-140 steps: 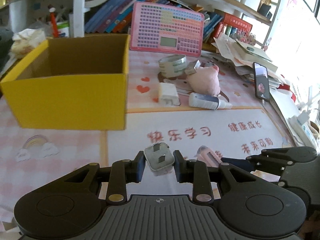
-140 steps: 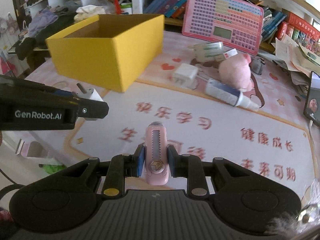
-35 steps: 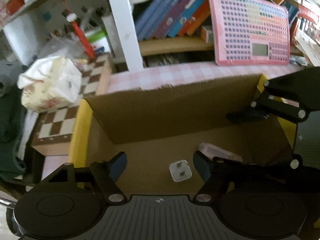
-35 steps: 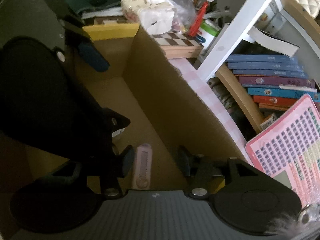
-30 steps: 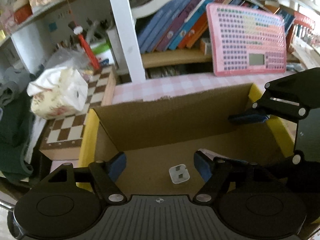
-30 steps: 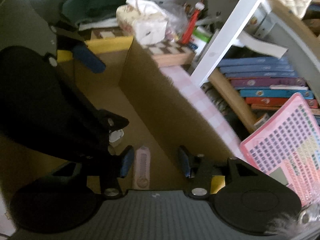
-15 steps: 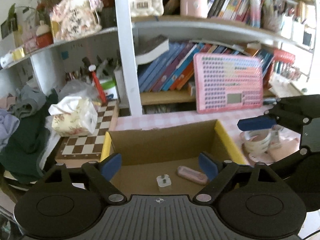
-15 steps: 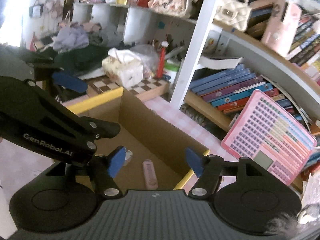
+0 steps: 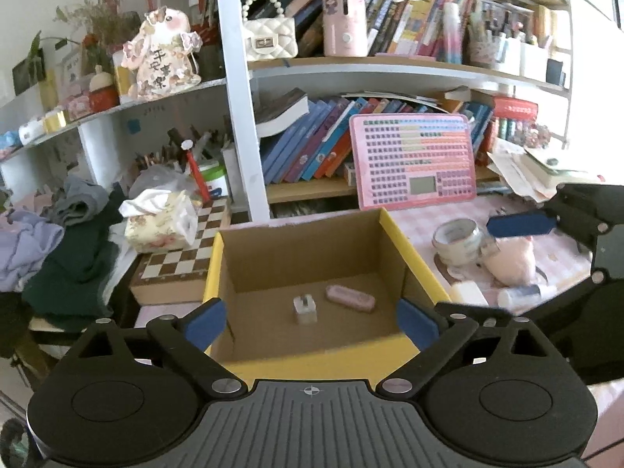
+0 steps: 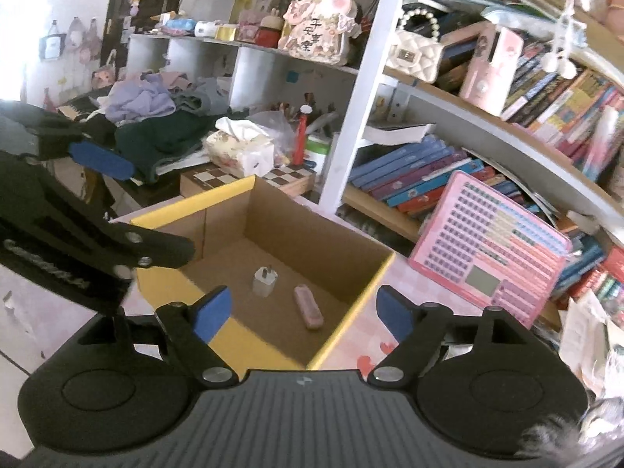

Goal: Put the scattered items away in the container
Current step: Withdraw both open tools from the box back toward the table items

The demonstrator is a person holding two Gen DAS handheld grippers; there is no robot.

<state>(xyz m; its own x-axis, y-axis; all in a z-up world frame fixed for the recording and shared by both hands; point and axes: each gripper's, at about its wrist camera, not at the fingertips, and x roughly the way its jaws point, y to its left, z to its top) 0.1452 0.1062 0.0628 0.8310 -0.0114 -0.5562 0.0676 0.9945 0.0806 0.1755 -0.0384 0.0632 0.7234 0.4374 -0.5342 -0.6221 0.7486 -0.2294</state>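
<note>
Both grippers have drawn up and back from the yellow box (image 9: pixel 308 355), which a second ago filled each view and now sits whole below them. Left gripper (image 9: pixel 311 321): tilted downward over the box's near wall, jaws opening, nothing between them. Right gripper (image 10: pixel 302 312): tilted downward over the box's near corner, jaws likewise opening and empty. On the box floor lie the released pink utility knife (image 9: pixel 350 298), flat, toward the right wall, and just beside it the white charger plug (image 9: pixel 305 309), prongs up. Outside the box, to its right, rest a tape roll (image 9: pixel 458 241) and a pink plush pig (image 9: pixel 509 259).
</note>
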